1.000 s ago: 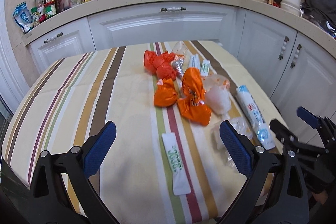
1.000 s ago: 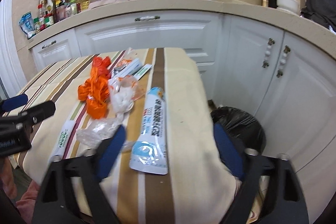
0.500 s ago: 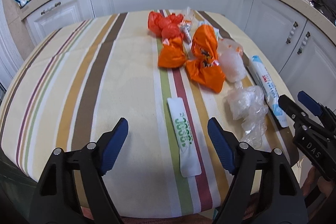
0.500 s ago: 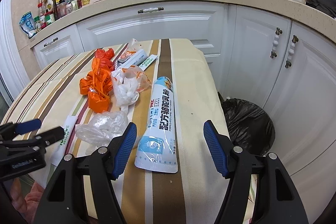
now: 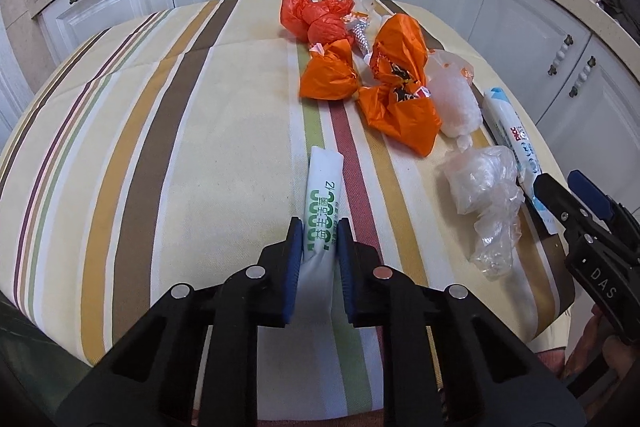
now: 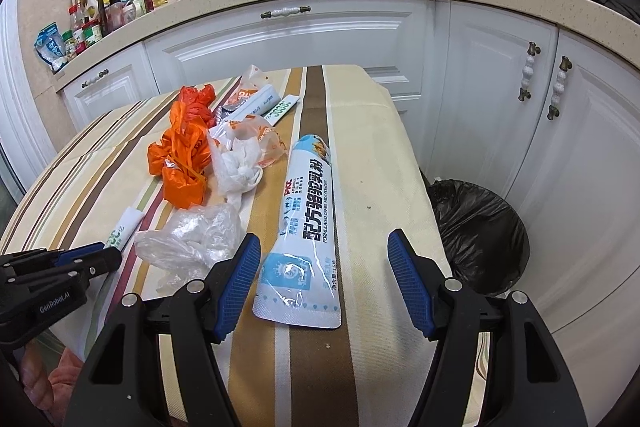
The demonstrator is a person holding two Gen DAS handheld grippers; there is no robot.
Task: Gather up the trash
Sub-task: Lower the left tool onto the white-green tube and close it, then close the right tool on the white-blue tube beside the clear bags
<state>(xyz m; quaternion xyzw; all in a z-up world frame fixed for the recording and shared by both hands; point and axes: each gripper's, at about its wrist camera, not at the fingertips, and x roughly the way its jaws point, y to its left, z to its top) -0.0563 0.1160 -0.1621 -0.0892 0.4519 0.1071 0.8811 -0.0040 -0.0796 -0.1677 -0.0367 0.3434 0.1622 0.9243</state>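
A white sachet with green print (image 5: 324,183) lies on the striped tablecloth (image 5: 160,147), and my left gripper (image 5: 320,231) is shut on its near end, the blue pads pinching it from both sides. The right wrist view shows that sachet (image 6: 126,225) and my left gripper (image 6: 92,259) at the lower left. My right gripper (image 6: 323,241) is open, its fingers straddling the near end of a long blue-and-white milk powder sachet (image 6: 308,215) without touching it. Orange plastic bags (image 5: 396,83), a white bag (image 5: 456,99) and a crumpled clear bag (image 5: 484,183) lie between them.
A bin lined with a black trash bag (image 6: 476,235) stands on the floor right of the table, against white cabinets (image 6: 500,99). More wrappers (image 6: 264,103) lie at the table's far end. The counter behind carries a pan, a pot and bottles.
My left gripper has come down toward the table and its jaws have closed on the white sachet. The right gripper has stayed over the long sachet, still open.
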